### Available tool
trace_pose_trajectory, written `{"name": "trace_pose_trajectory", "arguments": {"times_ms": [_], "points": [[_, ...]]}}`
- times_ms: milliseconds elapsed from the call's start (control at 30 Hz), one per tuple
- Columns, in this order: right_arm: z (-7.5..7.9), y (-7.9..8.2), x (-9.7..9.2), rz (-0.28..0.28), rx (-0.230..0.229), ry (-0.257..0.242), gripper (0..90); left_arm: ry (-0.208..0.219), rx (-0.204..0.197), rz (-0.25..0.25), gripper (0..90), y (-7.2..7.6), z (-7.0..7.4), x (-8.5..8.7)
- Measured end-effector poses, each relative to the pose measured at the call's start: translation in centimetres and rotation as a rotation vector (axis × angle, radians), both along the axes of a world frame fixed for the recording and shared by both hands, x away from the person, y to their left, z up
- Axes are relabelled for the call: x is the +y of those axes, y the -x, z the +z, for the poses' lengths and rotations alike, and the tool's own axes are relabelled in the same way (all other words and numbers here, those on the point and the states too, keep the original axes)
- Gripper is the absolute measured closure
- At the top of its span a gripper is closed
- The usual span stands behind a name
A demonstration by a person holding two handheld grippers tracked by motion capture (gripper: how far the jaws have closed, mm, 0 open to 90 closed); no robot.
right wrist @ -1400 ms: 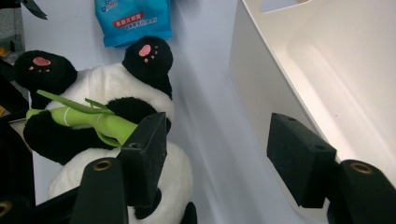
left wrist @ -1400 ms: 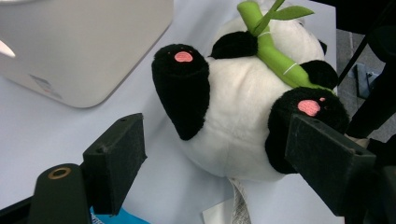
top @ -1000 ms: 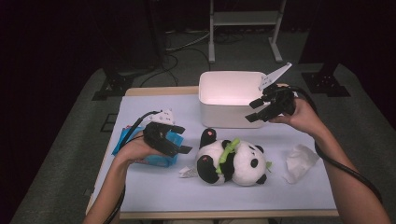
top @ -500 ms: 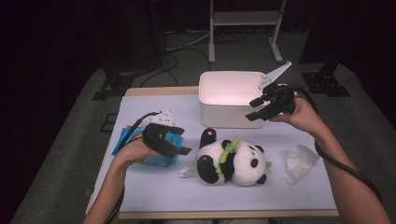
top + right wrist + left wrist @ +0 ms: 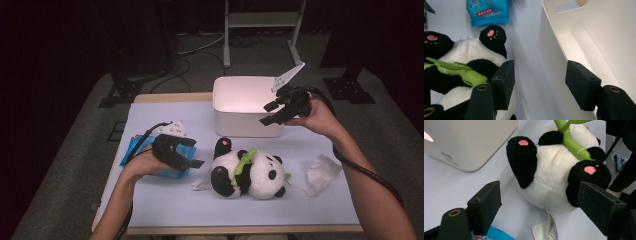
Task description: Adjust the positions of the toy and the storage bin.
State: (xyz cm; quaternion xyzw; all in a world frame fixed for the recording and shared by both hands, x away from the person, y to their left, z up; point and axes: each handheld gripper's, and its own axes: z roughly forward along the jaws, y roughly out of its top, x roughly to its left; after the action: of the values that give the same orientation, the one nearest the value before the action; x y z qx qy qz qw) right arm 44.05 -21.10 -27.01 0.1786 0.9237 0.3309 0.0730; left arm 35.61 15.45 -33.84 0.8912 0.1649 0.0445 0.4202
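High view: left gripper [image 5: 192, 164] open beside panda [image 5: 247, 172]; right gripper [image 5: 270, 113] open, empty, at bin [image 5: 245, 127] rim. Risk: shallow bite on plush, panda slips out during lift.

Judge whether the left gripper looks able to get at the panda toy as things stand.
Probably yes: the left gripper is open and aimed at the panda toy, and only bare table lies between them.

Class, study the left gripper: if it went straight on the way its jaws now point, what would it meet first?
Most likely the plush panda. The left gripper has open jaws aimed at the toy's white underside between its black feet, with nothing between; how far off it lies is hard to judge.
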Motion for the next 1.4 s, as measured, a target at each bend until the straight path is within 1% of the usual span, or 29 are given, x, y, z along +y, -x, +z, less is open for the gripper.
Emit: {"name": "trace_pose_trajectory", "arguments": {"times_ms": [67, 200, 367, 533, 667, 767, 833, 967, 1033, 1067, 1133, 1167, 1200, 1233, 1267, 1300, 1367, 1400], "points": [[0.0, -0.4, 0.2, 0.007, -0.002, 0.004, 39.6, 0.002, -0.001, 0.000, 18.2, 0.0, 0.0, 0.0], [-0.2, -1.2, 0.9, 0.015, 0.006, 0.031, 41.2, 0.005, 0.003, 0.000, 18.2, -0.1, 0.0, 0.0], [-0.6, -2.2, 1.7, 0.030, 0.006, 0.045, 43.6, 0.001, 0.013, 0.001, 18.2, -0.2, -0.3, 0.0], [-0.9, -3.2, 2.1, 0.028, 0.013, 0.047, 47.6, -0.001, 0.011, 0.006, 17.7, -0.3, -0.4, 0.2], [-1.2, -3.9, 2.6, 0.044, 0.016, 0.069, 51.3, 0.002, 0.014, 0.012, 17.7, -0.2, -0.5, 0.3], [-1.5, -4.2, 3.0, 0.046, 0.016, 0.093, 53.7, 0.001, 0.013, 0.015, 17.6, -0.2, -0.5, 0.5], [-1.6, -4.3, 3.1, 0.049, 0.012, 0.099, 54.3, 0.002, 0.013, 0.018, 17.6, -0.2, -0.5, 0.5], [-2.2, -4.9, 3.7, 0.048, 0.016, 0.118, 60.1, 0.002, 0.012, 0.016, 17.6, -0.1, -0.5, 0.6], [-2.4, -5.1, 3.9, 0.053, 0.016, 0.131, 61.0, 0.001, 0.013, 0.021, 17.6, -0.1, -0.5, 0.7], [-2.6, -5.2, 4.0, 0.055, 0.016, 0.134, 63.4, 0.003, 0.013, 0.022, 17.6, -0.1, -0.5, 0.7], [-2.8, -5.3, 4.2, 0.055, 0.016, 0.142, 65.2, 0.003, 0.014, 0.021, 17.6, -0.1, -0.5, 0.8], [-2.8, -5.3, 4.3, 0.055, 0.018, 0.143, 68.3, 0.002, 0.014, 0.021, 17.6, -0.1, -0.5, 0.8], [-3.0, -5.3, 4.4, 0.060, 0.023, 0.153, 69.1, 0.003, 0.015, 0.024, 17.6, -0.1, -0.6, 0.8], [-3.1, -5.4, 4.5, 0.059, 0.018, 0.164, 69.4, 0.003, 0.016, 0.024, 17.6, -0.1, -0.6, 0.8], [-3.2, -5.5, 4.6, 0.054, 0.030, 0.170, 72.4, 0.002, 0.016, 0.024, 17.6, -0.1, -0.7, 0.9], [-3.3, -5.5, 4.6, 0.059, 0.033, 0.173, 74.1, 0.001, 0.016, 0.025, 17.6, -0.1, -0.7, 0.9], [-3.5, -5.6, 4.6, 0.053, 0.036, 0.171, 77.5, -0.001, 0.018, 0.025, 17.6, -0.1, -0.8, 0.9], [-3.5, -5.6, 4.6, 0.054, 0.028, 0.171, 80.2, 0.001, 0.019, 0.026, 17.6, -0.1, -0.8, 1.0]]}}
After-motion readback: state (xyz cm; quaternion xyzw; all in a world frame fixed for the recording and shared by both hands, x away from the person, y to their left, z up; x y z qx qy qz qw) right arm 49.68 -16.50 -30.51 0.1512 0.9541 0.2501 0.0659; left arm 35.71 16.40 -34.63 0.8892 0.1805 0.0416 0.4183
